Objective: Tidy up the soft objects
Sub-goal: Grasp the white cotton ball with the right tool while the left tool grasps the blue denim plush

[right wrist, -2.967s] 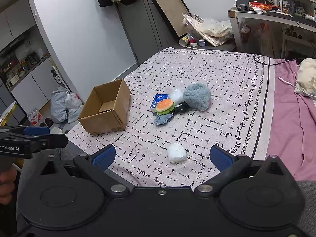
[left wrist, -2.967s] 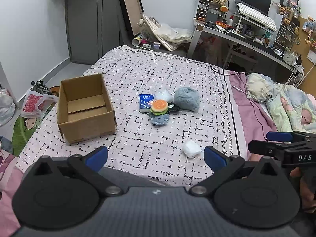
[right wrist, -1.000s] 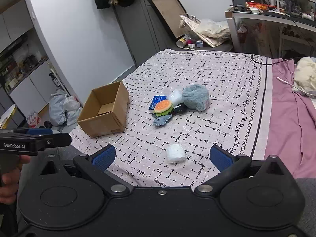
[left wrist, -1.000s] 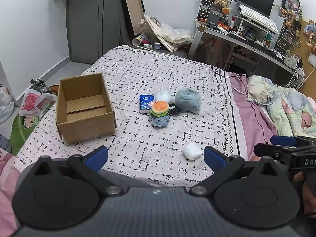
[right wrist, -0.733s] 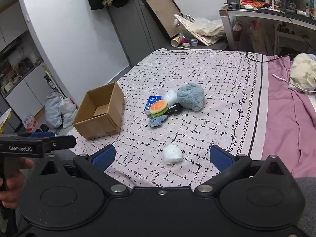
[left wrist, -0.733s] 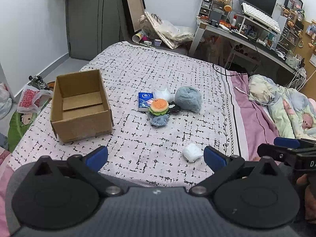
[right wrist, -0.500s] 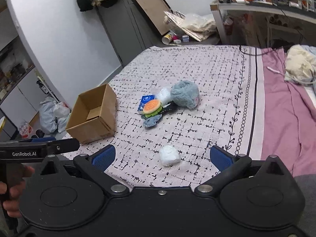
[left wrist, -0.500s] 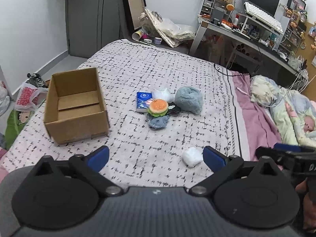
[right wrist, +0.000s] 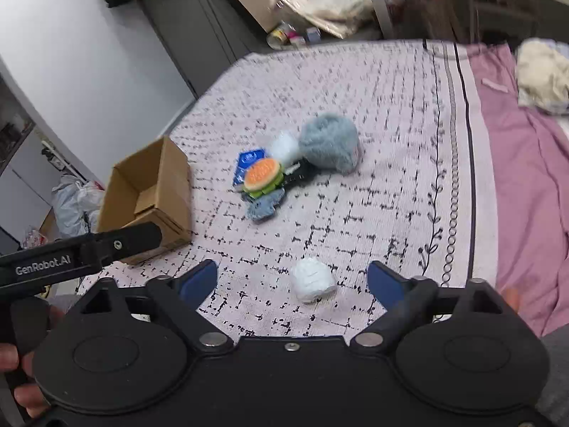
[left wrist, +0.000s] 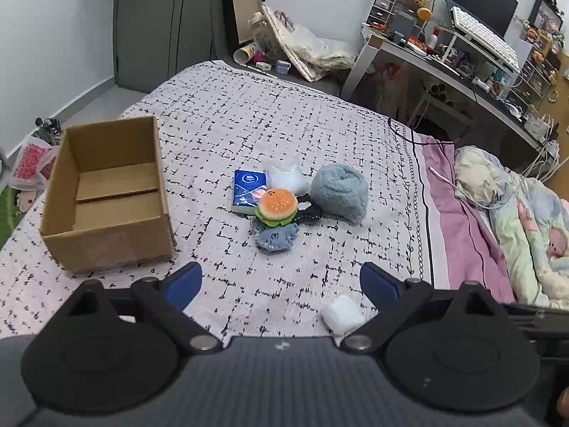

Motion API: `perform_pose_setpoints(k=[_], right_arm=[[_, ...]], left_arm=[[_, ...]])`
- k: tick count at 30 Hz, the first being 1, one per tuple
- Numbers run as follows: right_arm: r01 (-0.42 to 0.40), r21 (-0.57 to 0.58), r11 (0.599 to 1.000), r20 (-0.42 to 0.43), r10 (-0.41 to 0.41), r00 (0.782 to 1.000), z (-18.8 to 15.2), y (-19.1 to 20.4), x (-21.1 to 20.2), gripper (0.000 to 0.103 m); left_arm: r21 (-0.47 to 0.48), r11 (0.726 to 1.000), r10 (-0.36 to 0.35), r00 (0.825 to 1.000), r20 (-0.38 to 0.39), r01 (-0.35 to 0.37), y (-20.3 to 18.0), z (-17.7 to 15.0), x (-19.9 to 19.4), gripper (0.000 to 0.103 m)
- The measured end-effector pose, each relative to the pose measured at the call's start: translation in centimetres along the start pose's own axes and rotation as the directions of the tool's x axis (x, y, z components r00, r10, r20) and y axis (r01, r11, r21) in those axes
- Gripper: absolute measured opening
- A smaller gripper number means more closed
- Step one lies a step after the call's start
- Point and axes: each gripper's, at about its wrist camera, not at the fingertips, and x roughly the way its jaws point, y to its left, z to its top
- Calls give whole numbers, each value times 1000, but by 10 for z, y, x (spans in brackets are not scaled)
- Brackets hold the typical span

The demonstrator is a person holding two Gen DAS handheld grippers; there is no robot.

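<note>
On the patterned bedspread (left wrist: 284, 124) lies a heap: a hamburger plush (left wrist: 277, 204) (right wrist: 262, 174) on a blue-grey plush (left wrist: 276, 237), a blue tissue pack (left wrist: 245, 190), a clear bag (left wrist: 286, 178), a dark item and a fluffy grey-blue ball (left wrist: 339, 190) (right wrist: 329, 140). A small white soft lump (left wrist: 342, 315) (right wrist: 313, 281) lies apart, nearer me. My left gripper (left wrist: 281, 283) is closing with only bedspread between its blue pads. My right gripper (right wrist: 291, 281) is also closing; the white lump sits between its pads, untouched. An open cardboard box (left wrist: 106, 192) (right wrist: 149, 195) stands at the left.
A pink sheet (left wrist: 462, 220) and a rumpled quilt (left wrist: 515, 220) lie on the bed's right side. A cluttered desk (left wrist: 444, 60) stands beyond it, bags (left wrist: 30, 163) on the floor at the left. The left gripper's arm (right wrist: 78, 252) crosses the right wrist view.
Both grippers have moved forward and down towards the bed, so the heap and white lump look larger. Each pair of pads has drawn slightly inward. The right view has rolled and blurred.
</note>
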Motion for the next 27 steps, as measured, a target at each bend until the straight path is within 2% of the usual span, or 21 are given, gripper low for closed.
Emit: perform_pose_setpoints(k=[1, 4, 9, 11, 27], right_arm=[[3, 23, 1000, -19, -3, 1000, 2, -2, 5, 80], [27, 61, 998, -39, -25, 999, 8, -5, 18, 80], [5, 104, 995, -13, -3, 1000, 12, -10, 33, 80], [25, 95, 995, -20, -23, 1000, 11, -11, 40, 80], [83, 131, 988, -162, -61, 985, 6, -18, 95, 79]], left_arm=[[-4, 1000, 0, 1000, -4, 0, 1, 2, 5, 95], [-7, 1000, -1, 1000, -19, 1, 4, 7, 17, 93], [-13, 1000, 1, 999, -36, -1, 8, 15, 35, 91], [-14, 1000, 4, 999, -43, -5, 9, 17, 42, 90], [-45, 999, -18, 992, -126, 12, 9, 27, 104, 84]])
